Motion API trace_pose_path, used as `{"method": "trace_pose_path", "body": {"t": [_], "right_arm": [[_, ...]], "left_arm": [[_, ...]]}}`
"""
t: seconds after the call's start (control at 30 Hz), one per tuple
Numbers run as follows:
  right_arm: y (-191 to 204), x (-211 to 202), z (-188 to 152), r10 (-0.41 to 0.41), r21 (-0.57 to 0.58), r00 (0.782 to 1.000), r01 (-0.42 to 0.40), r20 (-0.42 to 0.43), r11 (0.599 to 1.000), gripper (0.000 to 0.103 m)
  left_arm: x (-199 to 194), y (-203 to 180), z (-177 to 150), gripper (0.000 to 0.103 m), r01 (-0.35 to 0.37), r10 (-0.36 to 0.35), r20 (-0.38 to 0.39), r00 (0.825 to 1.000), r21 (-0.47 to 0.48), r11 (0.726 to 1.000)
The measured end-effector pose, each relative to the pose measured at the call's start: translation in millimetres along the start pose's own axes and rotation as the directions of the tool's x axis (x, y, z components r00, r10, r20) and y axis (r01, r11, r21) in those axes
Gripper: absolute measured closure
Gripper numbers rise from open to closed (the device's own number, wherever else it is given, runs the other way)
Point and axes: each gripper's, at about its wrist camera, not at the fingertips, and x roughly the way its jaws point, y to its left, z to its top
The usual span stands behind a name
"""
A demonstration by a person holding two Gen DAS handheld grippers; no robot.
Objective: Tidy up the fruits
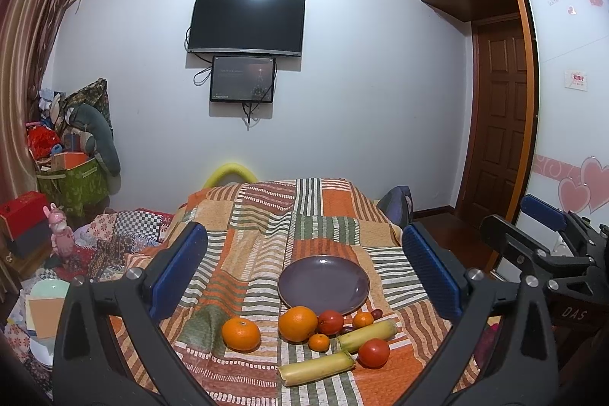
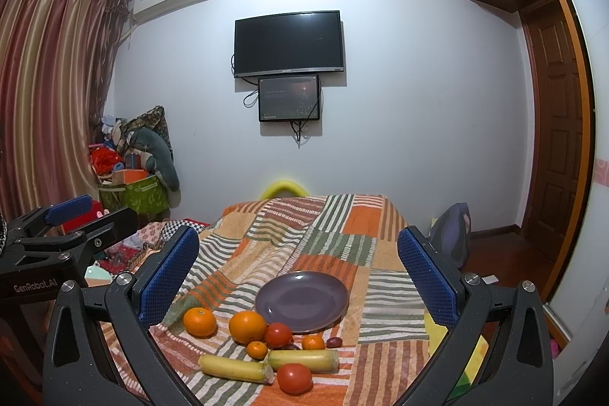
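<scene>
**Fruit Ahead of Both Claws, Plate Empty**

The left claw (image 1: 304,276) and right claw (image 2: 297,273) are both spread wide, holding nothing. The fruit cluster lies ahead and below on the striped patchwork blanket (image 1: 266,215), touching the near rim of the round purple plate (image 1: 323,282) (empty). The lone large orange (image 1: 241,333) sits leftmost, nearer the left claw.

The left tool (image 1: 304,269) hangs with its 2 blue pads spread wide and nothing between them, above a bed covered by a patchwork blanket (image 1: 266,215). An empty purple plate (image 1: 323,286) lies on the blanket. Just in front of it sit 2 large oranges (image 1: 298,324), 2 small ones (image 1: 319,342), 2 red tomatoes (image 1: 374,352) and 2 cut banana pieces (image 1: 316,368). The right tool (image 1: 540,234) shows at the right edge, its grip unclear.
</scene>
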Motion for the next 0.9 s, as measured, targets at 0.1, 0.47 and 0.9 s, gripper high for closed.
{"method": "trace_pose_path", "body": {"t": [0.1,0.47,0.9], "right_arm": [[-0.2,-0.2,-0.3,0.0,0.0,1.0,0.0,0.0,1.0,0.0],[-0.2,-1.2,1.3,-0.001,0.001,1.0,0.001,0.002,1.0,0.0],[0.0,-1.3,0.8,-0.001,0.001,1.0,0.001,0.002,1.0,0.0]], "left_arm": [[-0.4,-0.4,0.2,0.0,0.002,-0.002,0.0,1.0,0.001,1.0],[-0.6,-1.1,0.5,0.0,0.002,-0.002,0.001,1.0,0.003,1.0],[-1.5,-2.1,1.3,0.0,0.003,-0.003,0.002,1.0,0.003,1.0]]}}
